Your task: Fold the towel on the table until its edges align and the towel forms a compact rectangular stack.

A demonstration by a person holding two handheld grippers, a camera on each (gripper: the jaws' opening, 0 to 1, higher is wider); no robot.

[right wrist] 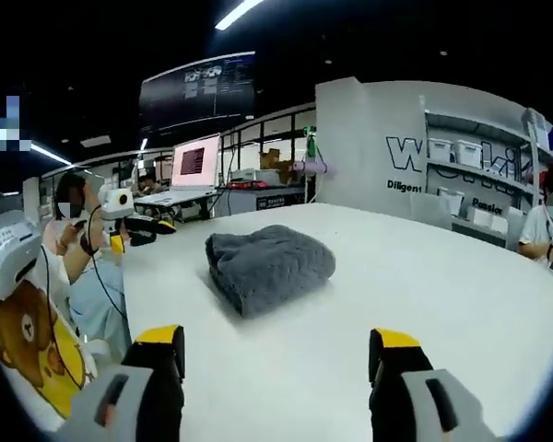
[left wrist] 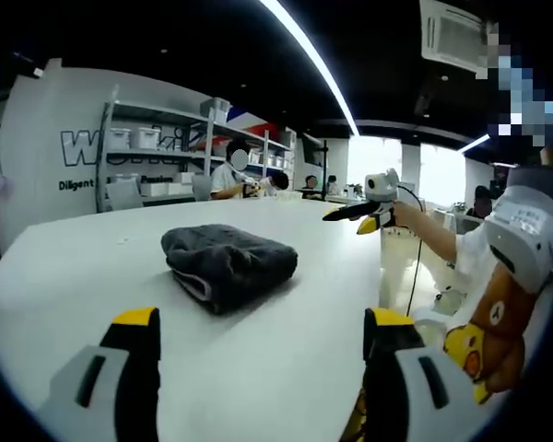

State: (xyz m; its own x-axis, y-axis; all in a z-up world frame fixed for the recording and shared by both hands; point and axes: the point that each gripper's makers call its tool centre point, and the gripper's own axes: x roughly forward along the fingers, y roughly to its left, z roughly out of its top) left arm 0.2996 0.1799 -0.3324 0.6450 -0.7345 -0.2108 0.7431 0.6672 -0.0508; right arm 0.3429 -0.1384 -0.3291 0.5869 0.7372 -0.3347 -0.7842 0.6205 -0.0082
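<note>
A dark grey towel [left wrist: 229, 262] lies folded into a thick, compact bundle near the middle of the white table [left wrist: 92, 267]. In the left gripper view my left gripper [left wrist: 263, 322] stands open just short of the towel, with nothing between its yellow-tipped jaws. My right gripper [left wrist: 364, 214] hangs in the air off the table's right edge, held in a hand. In the right gripper view the towel [right wrist: 269, 265] lies ahead of my open, empty right gripper [right wrist: 278, 339]. The left gripper [right wrist: 146, 227] shows at the left, above the table's edge [right wrist: 157, 304].
The person holding the grippers wears a white headset [left wrist: 521, 230] and a shirt with a bear print [right wrist: 28, 345]. Shelves with white bins [left wrist: 143, 138] line the far wall. Other people sit at desks with a monitor [right wrist: 195, 159] beyond the table.
</note>
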